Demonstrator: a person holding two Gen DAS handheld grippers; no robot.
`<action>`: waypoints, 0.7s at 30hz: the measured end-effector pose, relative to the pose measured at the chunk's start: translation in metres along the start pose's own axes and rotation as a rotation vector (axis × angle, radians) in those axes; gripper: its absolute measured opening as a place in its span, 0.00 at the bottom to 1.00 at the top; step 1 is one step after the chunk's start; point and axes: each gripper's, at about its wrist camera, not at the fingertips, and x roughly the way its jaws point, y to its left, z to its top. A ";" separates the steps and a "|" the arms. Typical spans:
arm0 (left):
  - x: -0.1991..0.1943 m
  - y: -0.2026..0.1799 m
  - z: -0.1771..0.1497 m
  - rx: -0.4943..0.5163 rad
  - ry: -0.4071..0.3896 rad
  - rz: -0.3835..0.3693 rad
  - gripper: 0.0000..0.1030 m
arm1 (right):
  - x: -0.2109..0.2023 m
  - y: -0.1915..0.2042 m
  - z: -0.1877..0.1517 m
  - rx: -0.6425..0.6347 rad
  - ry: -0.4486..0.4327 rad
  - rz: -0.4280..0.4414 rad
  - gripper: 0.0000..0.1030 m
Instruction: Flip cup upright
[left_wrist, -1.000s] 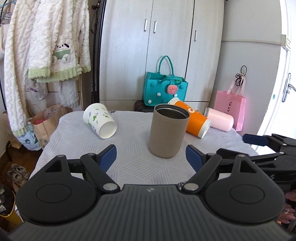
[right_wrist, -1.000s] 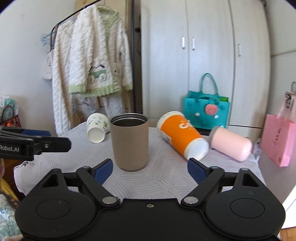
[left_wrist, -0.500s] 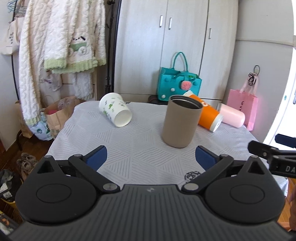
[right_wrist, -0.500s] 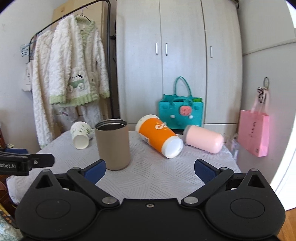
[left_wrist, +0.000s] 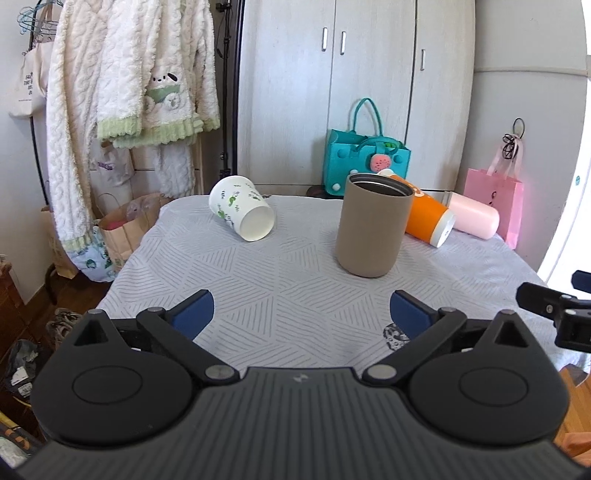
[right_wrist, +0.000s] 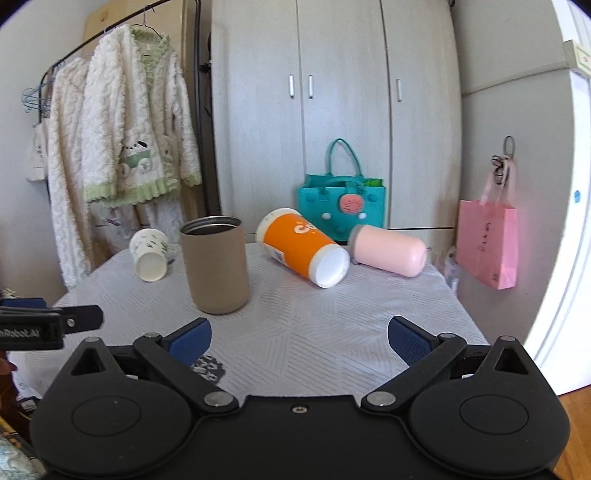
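A tan cup (left_wrist: 373, 225) (right_wrist: 216, 264) stands upright on the white-clothed table (left_wrist: 280, 291), open end up. A white cup with green print (left_wrist: 242, 208) (right_wrist: 149, 253), an orange cup (left_wrist: 424, 218) (right_wrist: 301, 251) and a pink cup (left_wrist: 474, 218) (right_wrist: 388, 249) lie on their sides. My left gripper (left_wrist: 301, 310) is open and empty, near the table's front edge, well short of the tan cup. My right gripper (right_wrist: 299, 334) is open and empty, also back from the cups.
A wardrobe (right_wrist: 332, 110) stands behind the table. A teal bag (right_wrist: 341, 205) sits behind the cups, a pink bag (right_wrist: 487, 243) hangs at the right, white robes (left_wrist: 122, 92) hang at the left. The left gripper's tip shows in the right wrist view (right_wrist: 51, 325).
Both grippers have pulled back from the tan cup toward the table's front edge and opened wider. The tan cup stays upright where it was.
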 end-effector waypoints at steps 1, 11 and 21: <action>0.000 0.000 0.000 -0.001 0.000 0.004 1.00 | -0.001 0.000 -0.001 0.002 -0.001 -0.004 1.00; 0.000 -0.004 -0.014 0.023 -0.025 0.026 1.00 | -0.004 0.005 -0.010 -0.020 -0.022 -0.021 1.00; -0.012 -0.008 -0.014 0.066 -0.045 0.045 1.00 | -0.020 0.017 -0.014 -0.061 -0.088 -0.045 1.00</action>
